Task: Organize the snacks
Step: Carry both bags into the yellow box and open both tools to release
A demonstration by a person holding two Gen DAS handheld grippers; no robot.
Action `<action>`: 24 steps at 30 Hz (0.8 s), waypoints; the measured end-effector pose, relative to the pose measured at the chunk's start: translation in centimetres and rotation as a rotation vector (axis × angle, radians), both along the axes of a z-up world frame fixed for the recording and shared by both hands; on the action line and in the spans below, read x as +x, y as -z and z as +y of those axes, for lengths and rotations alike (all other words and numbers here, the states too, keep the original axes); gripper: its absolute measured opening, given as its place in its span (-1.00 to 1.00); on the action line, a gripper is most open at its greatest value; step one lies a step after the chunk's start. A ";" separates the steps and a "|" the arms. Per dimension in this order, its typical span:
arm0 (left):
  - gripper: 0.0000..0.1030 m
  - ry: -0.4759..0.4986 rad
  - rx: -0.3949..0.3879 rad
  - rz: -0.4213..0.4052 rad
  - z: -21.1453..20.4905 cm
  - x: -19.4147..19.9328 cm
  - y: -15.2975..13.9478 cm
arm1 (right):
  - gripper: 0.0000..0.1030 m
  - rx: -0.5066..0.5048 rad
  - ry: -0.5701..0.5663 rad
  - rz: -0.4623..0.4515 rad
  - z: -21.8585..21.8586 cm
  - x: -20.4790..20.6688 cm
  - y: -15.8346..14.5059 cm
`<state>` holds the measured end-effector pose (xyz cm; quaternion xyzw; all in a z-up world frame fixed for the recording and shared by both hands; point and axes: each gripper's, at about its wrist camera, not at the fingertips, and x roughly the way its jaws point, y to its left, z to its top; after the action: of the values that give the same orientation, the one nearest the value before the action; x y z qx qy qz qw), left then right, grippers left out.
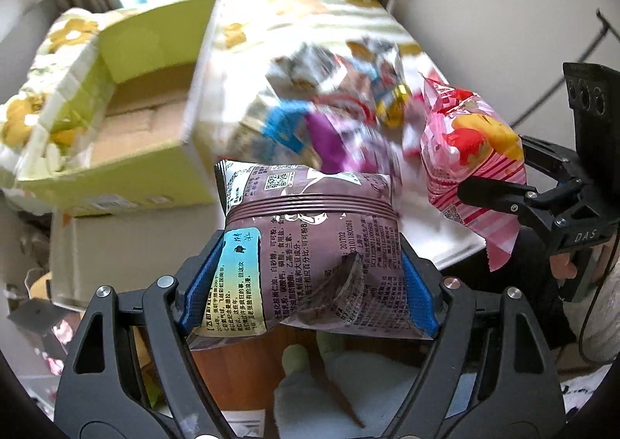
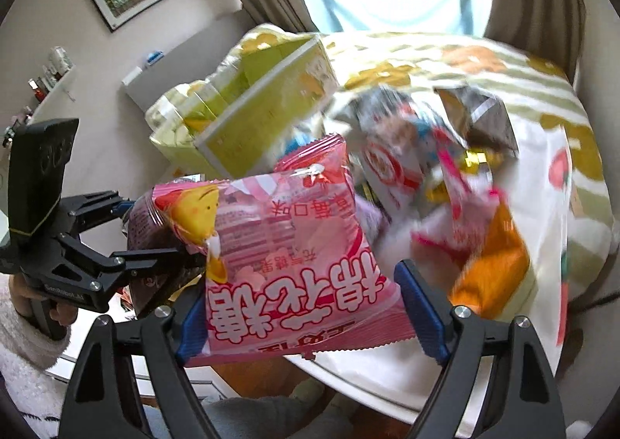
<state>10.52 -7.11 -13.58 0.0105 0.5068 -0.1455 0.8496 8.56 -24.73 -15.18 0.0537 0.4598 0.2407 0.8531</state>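
My left gripper (image 1: 310, 276) is shut on a brown snack packet (image 1: 310, 245) and holds it in the air near the table edge. My right gripper (image 2: 306, 307) is shut on a pink marshmallow packet (image 2: 286, 257), also lifted; it shows in the left wrist view (image 1: 469, 152) at right, held by the right gripper (image 1: 480, 195). The left gripper (image 2: 155, 229) with the brown packet (image 2: 151, 222) shows at left in the right wrist view. A pile of mixed snack packets (image 1: 341, 102) lies blurred on the flowered tablecloth (image 2: 503, 63). An open green cardboard box (image 1: 128, 109) stands at the table's left.
The green box (image 2: 271, 98) is open with its flaps up and a bare cardboard floor. A plain cardboard box (image 1: 128, 245) sits below it off the table. The white table edge (image 2: 368, 388) runs under my right gripper. Window and curtains are behind.
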 end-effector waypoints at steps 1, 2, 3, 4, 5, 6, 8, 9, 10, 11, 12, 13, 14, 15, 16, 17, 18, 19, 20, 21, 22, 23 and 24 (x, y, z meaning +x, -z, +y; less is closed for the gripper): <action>0.53 -0.013 -0.006 -0.015 0.5 0.2 -0.7 | 0.62 -0.006 -0.009 -0.012 0.4 0.6 -0.7; 0.53 -0.029 -0.009 -0.034 1.3 0.4 -1.6 | 0.62 -0.013 -0.015 -0.021 0.8 1.3 -1.3; 0.53 -0.040 -0.007 -0.047 1.7 0.9 -2.1 | 0.62 -0.021 -0.019 -0.030 1.2 1.8 -1.9; 0.53 -0.052 -0.003 -0.064 2.4 1.3 -2.7 | 0.62 -0.028 -0.025 -0.041 1.8 2.7 -2.6; 0.53 -0.061 -0.001 -0.076 3.0 1.8 -3.2 | 0.62 -0.031 -0.029 -0.049 2.2 3.3 -3.2; 0.53 -0.072 -0.001 -0.090 3.9 2.4 -3.8 | 0.62 -0.035 -0.030 -0.056 2.8 3.9 -3.8; 0.53 -0.087 -0.003 -0.113 5.8 3.8 -4.9 | 0.62 -0.043 -0.031 -0.068 4.2 5.2 -5.0; 0.53 -0.092 -0.001 -0.121 6.6 4.5 -5.2 | 0.62 -0.051 -0.027 -0.074 5.2 6.0 -5.6; 0.53 -0.097 0.003 -0.130 7.7 5.2 -5.7 | 0.62 -0.059 -0.019 -0.079 6.1 6.8 -6.1; 0.53 -0.101 0.005 -0.136 8.8 6.0 -6.0 | 0.62 -0.062 -0.012 -0.081 6.8 7.4 -6.5; 0.53 -0.103 0.004 -0.141 9.8 6.7 -6.2 | 0.62 -0.059 -0.005 -0.083 7.7 8.2 -6.9; 0.53 -0.106 0.005 -0.144 10.9 7.6 -6.4 | 0.62 -0.055 0.004 -0.084 8.4 9.0 -7.2; 0.53 -0.107 0.007 -0.145 11.7 8.2 -6.5 | 0.62 -0.055 0.019 -0.082 9.4 9.9 -7.6; 0.53 -0.106 0.011 -0.143 12.6 9.5 -6.5 | 0.62 -0.055 0.033 -0.080 10.3 10.6 -7.8; 0.53 -0.105 0.017 -0.142 13.9 10.5 -6.6 | 0.62 -0.053 0.048 -0.076 11.3 11.5 -7.9; 0.53 -0.104 0.021 -0.139 14.8 11.1 -6.6 | 0.62 -0.056 0.060 -0.071 12.1 12.4 -7.9; 0.53 -0.100 0.024 -0.132 15.9 12.0 -6.6 | 0.62 -0.063 0.073 -0.067 12.9 13.2 -7.9; 0.53 -0.097 0.028 -0.126 16.7 12.9 -6.4 | 0.62 -0.070 0.083 -0.063 13.8 13.9 -7.9; 0.53 -0.090 0.035 -0.117 17.9 13.9 -6.1 | 0.62 -0.079 0.095 -0.059 14.7 14.7 -7.8; 0.53 -0.083 0.043 -0.111 18.6 14.8 -5.8 | 0.62 -0.086 0.108 -0.051 15.8 15.6 -7.6; 0.53 -0.075 0.050 -0.104 19.3 15.5 -5.4 | 0.62 -0.088 0.116 -0.046 16.2 16.1 -7.4; 0.53 -0.060 0.059 -0.093 20.1 16.5 -4.9 | 0.62 -0.087 0.127 -0.037 17.0 16.8 -7.2; 0.53 -0.048 0.062 -0.084 20.7 17.2 -4.5 | 0.62 -0.085 0.136 -0.029 17.7 17.4 -7.0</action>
<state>27.76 13.55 -9.12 0.0306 0.4751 -0.1088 0.8726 25.99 -6.98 -8.21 0.0450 0.4526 0.1631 0.8755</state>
